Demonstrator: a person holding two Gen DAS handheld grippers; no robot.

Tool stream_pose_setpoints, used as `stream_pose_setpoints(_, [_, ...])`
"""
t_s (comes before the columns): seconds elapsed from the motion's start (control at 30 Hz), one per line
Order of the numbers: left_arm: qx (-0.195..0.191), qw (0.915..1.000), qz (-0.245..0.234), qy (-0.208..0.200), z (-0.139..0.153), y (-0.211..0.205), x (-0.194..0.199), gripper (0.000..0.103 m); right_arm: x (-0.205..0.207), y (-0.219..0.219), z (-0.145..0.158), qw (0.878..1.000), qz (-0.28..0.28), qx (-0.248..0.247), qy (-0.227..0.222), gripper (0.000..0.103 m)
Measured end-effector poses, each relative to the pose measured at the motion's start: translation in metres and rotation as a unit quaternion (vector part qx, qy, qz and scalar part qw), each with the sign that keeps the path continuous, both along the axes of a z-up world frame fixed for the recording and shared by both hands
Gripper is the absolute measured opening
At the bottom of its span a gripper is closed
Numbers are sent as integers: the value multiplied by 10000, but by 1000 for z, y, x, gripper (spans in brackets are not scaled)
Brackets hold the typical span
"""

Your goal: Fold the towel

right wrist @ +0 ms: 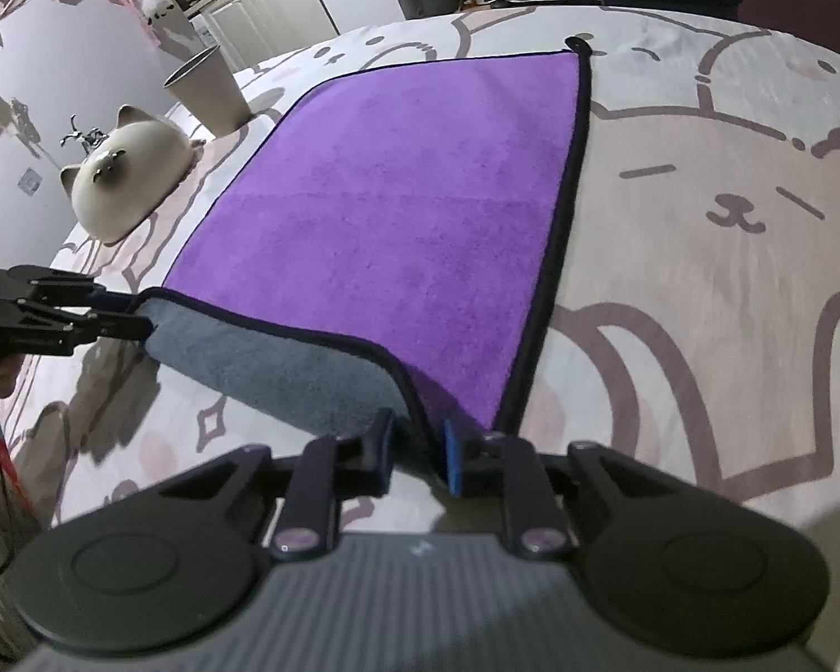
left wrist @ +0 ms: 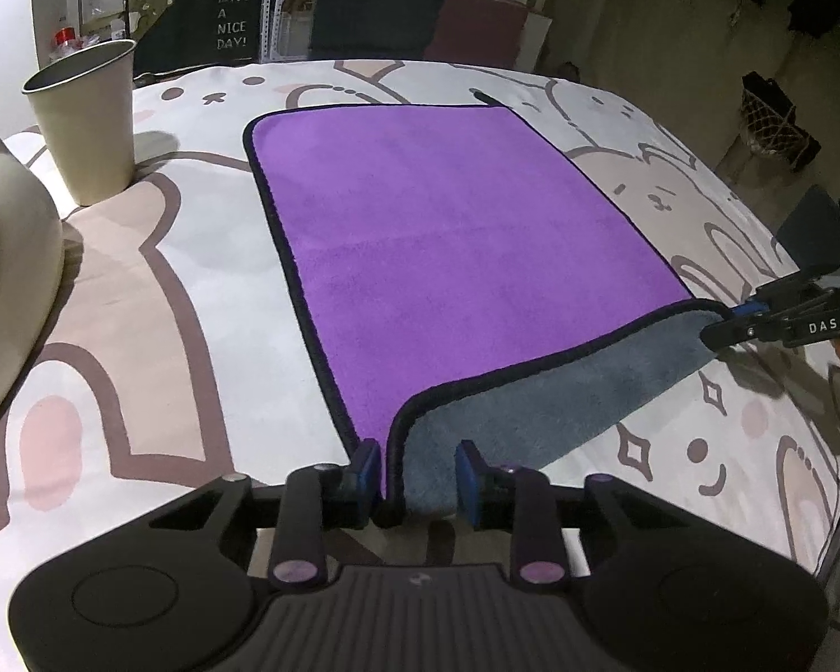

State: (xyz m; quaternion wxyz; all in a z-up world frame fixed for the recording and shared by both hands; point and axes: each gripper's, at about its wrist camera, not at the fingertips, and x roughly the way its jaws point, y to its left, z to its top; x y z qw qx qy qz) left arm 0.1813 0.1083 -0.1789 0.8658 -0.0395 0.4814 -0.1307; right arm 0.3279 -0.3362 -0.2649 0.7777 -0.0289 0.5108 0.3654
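Note:
A purple towel [left wrist: 437, 246] with a dark hem and grey underside lies flat on the cartoon-print tablecloth [left wrist: 140, 291]. Its near edge is lifted and turned over, showing grey [left wrist: 532, 409]. My left gripper [left wrist: 417, 473] holds the near left corner between its blue pads; the jaws still stand somewhat apart. My right gripper [left wrist: 728, 325] is shut on the near right corner. In the right wrist view the towel [right wrist: 397, 213] stretches ahead, the right gripper [right wrist: 417, 453] pinches its corner, and the left gripper [right wrist: 123, 316] holds the other corner at the left.
A beige cup [left wrist: 84, 123] stands at the far left of the table, also in the right wrist view [right wrist: 210, 89]. A cream cat-shaped dish [right wrist: 129, 173] sits beside it. Dark chairs [left wrist: 375, 5] stand beyond the table's far edge.

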Motion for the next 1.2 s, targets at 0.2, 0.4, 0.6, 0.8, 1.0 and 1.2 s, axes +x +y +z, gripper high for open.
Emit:
stream_pose_setpoints(0.2, [23, 10000, 3, 42, -1, 0, -1, 11, -1, 2, 1, 10000, -2, -76, -43, 13])
stream_pose_setpoints(0.4, [78, 10000, 1, -23, 2, -1, -1, 4, -3, 4, 4, 9998, 46, -137, -148, 6])
stream_pose_setpoints(0.6, [220, 9991, 144, -319, 13, -3, 4, 4, 0, 3, 10, 9997, -50, -76, -225, 5])
stream_pose_setpoints(0.8, [315, 9968, 411, -612, 28, -1, 20, 4, 14, 6, 22, 9988, -217, 24, -427, 5])
stream_pose_setpoints(1.0, [435, 9949, 560, -719, 33, -2, 38, 4, 33, 9, 35, 9971, -391, 139, -635, 5])
stream_pose_setpoints(1.2, [466, 9942, 618, -748, 35, 3, 57, 4, 49, 16, 43, 9960, -347, 118, -816, 5])
